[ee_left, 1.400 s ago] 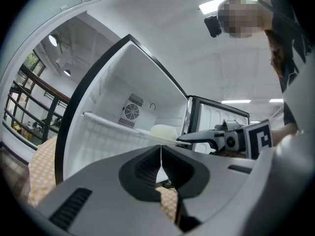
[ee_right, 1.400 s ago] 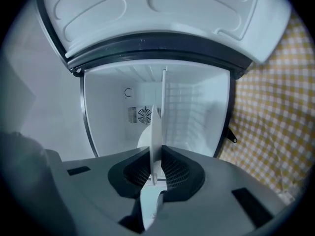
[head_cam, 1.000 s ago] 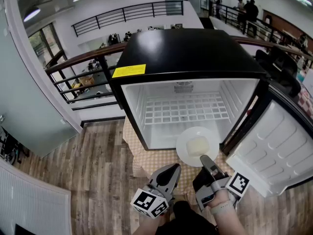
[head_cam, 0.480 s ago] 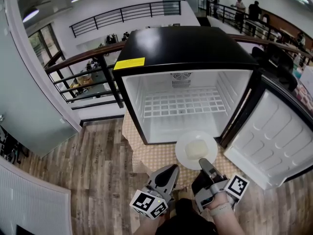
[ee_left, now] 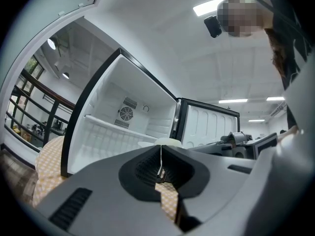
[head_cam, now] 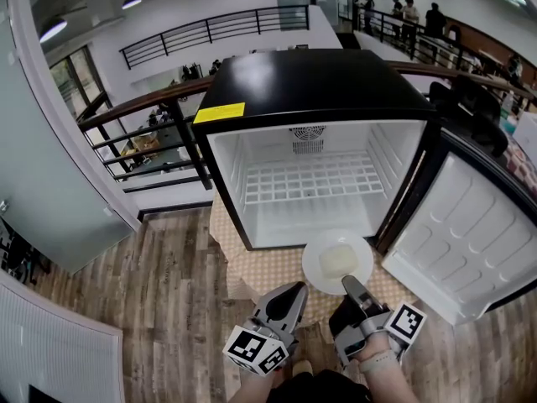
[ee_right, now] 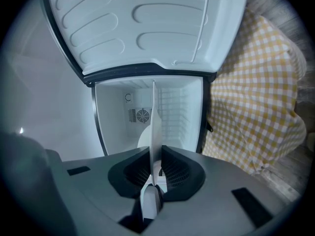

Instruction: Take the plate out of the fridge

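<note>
Wood floor [head_cam: 159,267] fills the left of the head view, and beside it the fridge [head_cam: 319,82] stands with its mouth open on a yellow checked cloth [head_cam: 264,271]. Inside, only the white wire shelf [head_cam: 310,179] and bare walls show, so nothing looks left in there to fetch. Below the opening, the left gripper [head_cam: 295,289] hangs idle; its own view shows the left gripper [ee_left: 161,154] with jaws pressed together on nothing, pointing toward the open fridge. Just to its right is the plate [head_cam: 315,269], a white round one carrying a pale yellow block [head_cam: 337,260]. It sits wholly outside the cabinet, in front of the lower edge of the opening and over the cloth; whether it touches the cloth cannot be told. The right gripper [head_cam: 349,281] pinches its near rim, and the right gripper view confirms this: the plate [ee_right: 155,127] runs edge-on between the jaws of the right gripper [ee_right: 153,159], which are closed onto it. Farther right, the door [head_cam: 470,242] hangs wide open. Judged from this, the main part of the task is done, since the plate is clear of the fridge. What remains is probably setting it down somewhere steady, keeping it level so the block does not slide.
</note>
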A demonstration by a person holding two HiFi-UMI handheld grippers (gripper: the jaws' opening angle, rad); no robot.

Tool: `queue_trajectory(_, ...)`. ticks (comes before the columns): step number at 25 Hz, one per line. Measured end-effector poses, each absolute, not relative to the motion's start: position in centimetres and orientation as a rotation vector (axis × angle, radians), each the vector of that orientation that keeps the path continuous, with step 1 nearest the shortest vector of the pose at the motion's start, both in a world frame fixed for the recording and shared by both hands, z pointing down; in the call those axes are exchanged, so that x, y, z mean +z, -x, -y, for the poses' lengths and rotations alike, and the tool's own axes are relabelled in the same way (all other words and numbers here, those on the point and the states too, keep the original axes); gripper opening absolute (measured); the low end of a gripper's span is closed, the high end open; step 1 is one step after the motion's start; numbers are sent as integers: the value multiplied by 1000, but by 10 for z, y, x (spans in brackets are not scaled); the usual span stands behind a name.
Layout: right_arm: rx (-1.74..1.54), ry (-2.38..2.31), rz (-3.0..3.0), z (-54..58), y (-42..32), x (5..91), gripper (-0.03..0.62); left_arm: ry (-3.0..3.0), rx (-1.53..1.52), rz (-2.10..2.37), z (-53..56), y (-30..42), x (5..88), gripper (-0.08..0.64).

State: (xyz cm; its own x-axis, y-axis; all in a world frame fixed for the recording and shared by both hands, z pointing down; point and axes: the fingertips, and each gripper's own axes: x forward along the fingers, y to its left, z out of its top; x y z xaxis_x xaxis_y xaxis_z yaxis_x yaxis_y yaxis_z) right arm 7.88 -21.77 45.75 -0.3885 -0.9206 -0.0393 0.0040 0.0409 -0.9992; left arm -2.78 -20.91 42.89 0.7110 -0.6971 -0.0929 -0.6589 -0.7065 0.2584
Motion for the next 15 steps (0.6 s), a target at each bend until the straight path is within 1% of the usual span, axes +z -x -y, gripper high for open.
queue_trajectory(15,-1499,950,-1542,205,-78,465,61,-2697,-273,1158,196,30,428,12)
